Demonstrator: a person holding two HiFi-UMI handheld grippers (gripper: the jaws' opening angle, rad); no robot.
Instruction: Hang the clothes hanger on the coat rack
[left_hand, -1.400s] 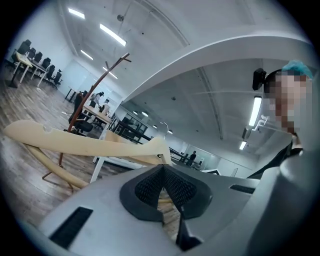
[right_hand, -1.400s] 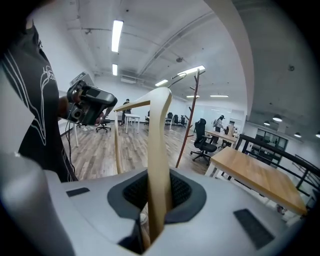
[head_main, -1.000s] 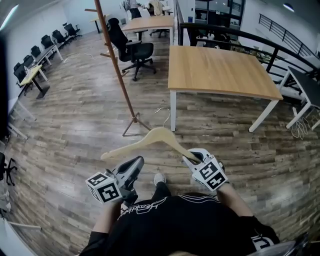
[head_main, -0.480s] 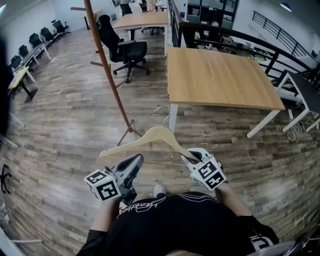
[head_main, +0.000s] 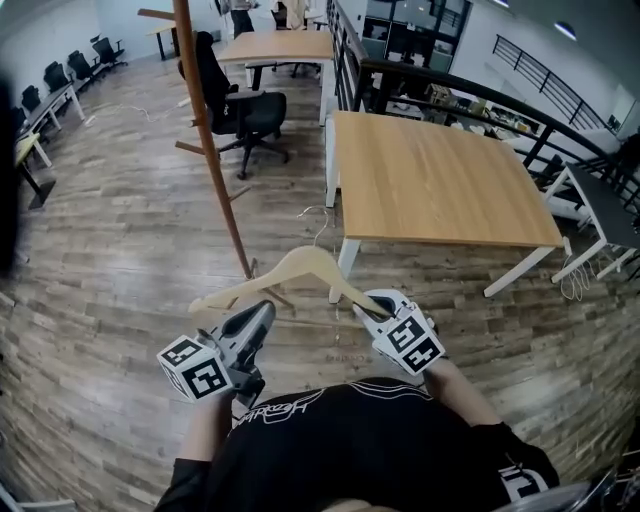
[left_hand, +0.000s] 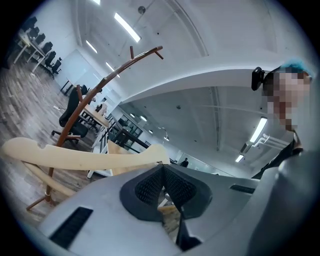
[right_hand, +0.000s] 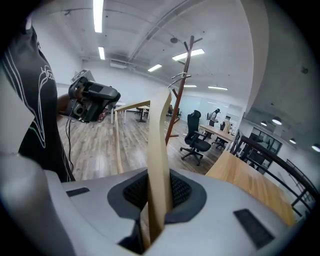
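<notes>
A pale wooden clothes hanger with a thin metal hook is held in the air in front of me. My right gripper is shut on the hanger's right arm, which runs up between its pads. The left gripper floats just under the hanger's left arm; its pads meet with nothing between them. The brown wooden coat rack stands on the floor just beyond the hanger, a little to the left. In the right gripper view the coat rack rises with pegs at its top.
A large wooden table with white legs stands ahead on the right. A black office chair sits behind the rack, and more desks and chairs line the far left. A dark railing runs along the back right. The floor is wood plank.
I have moved closer to the coat rack and table; both appear larger and nearer in the head view. The grippers keep the same hold and pose relative to the hanger.
</notes>
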